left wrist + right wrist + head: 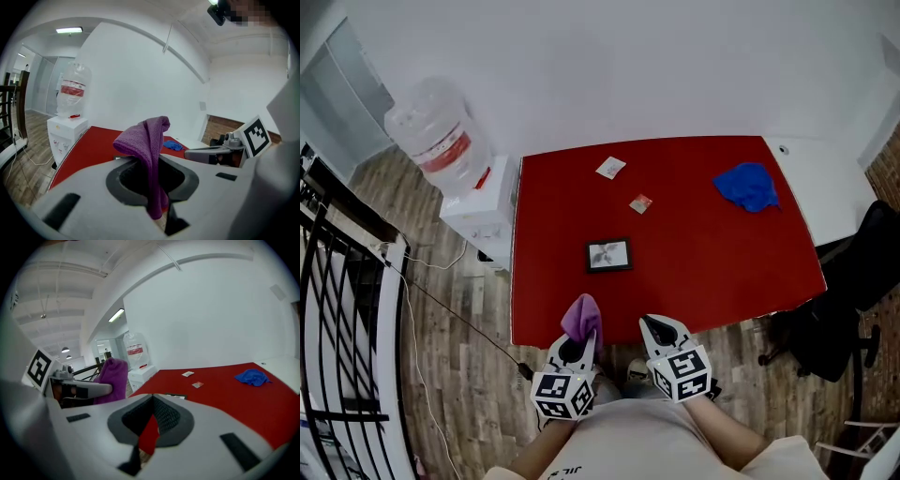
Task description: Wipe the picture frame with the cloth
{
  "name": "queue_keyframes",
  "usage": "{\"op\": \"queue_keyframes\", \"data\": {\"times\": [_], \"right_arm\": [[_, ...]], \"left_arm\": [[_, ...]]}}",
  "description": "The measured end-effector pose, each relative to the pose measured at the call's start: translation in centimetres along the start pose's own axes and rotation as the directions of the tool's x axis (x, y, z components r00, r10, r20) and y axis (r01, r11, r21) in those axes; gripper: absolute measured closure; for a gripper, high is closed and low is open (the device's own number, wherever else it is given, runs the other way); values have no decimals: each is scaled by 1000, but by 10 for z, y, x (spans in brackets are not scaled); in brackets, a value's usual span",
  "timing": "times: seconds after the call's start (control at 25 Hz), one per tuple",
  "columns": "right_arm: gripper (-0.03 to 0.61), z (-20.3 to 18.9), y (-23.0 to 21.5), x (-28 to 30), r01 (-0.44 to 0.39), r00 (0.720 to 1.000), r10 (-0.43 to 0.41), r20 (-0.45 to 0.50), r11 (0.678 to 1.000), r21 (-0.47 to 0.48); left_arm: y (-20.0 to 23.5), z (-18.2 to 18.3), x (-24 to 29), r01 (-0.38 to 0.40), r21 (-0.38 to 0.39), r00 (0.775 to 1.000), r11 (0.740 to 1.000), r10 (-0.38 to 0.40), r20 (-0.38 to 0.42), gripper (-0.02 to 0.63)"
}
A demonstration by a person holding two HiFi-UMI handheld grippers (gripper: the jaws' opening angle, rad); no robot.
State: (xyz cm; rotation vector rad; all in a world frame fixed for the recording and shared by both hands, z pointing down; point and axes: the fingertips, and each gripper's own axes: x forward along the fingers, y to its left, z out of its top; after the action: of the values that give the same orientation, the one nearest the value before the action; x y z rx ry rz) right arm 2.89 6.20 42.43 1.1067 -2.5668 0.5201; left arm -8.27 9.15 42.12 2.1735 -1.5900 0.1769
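Observation:
A small black picture frame lies flat on the red table, left of its middle. My left gripper hangs at the table's near edge, shut on a purple cloth that sticks up between its jaws. My right gripper is beside it, also at the near edge, jaws closed together with nothing between them. In the right gripper view the frame shows just beyond the jaws and the purple cloth at left.
A blue cloth lies at the table's far right. Two small packets lie toward the far side. A water dispenser stands left of the table, a black chair to its right, cables on the wooden floor.

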Motion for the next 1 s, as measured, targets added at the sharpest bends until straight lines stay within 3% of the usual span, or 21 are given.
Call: {"op": "queue_keyframes", "data": {"times": [0.56, 1.0], "right_arm": [[574, 32, -15, 59, 37, 999, -37, 12, 999, 28], [574, 41, -15, 92, 82, 997, -81, -6, 996, 44]], "left_arm": [[42, 36, 47, 46, 31, 999, 998, -46, -12, 557], [75, 39, 63, 83, 42, 995, 996, -81, -63, 557]]}}
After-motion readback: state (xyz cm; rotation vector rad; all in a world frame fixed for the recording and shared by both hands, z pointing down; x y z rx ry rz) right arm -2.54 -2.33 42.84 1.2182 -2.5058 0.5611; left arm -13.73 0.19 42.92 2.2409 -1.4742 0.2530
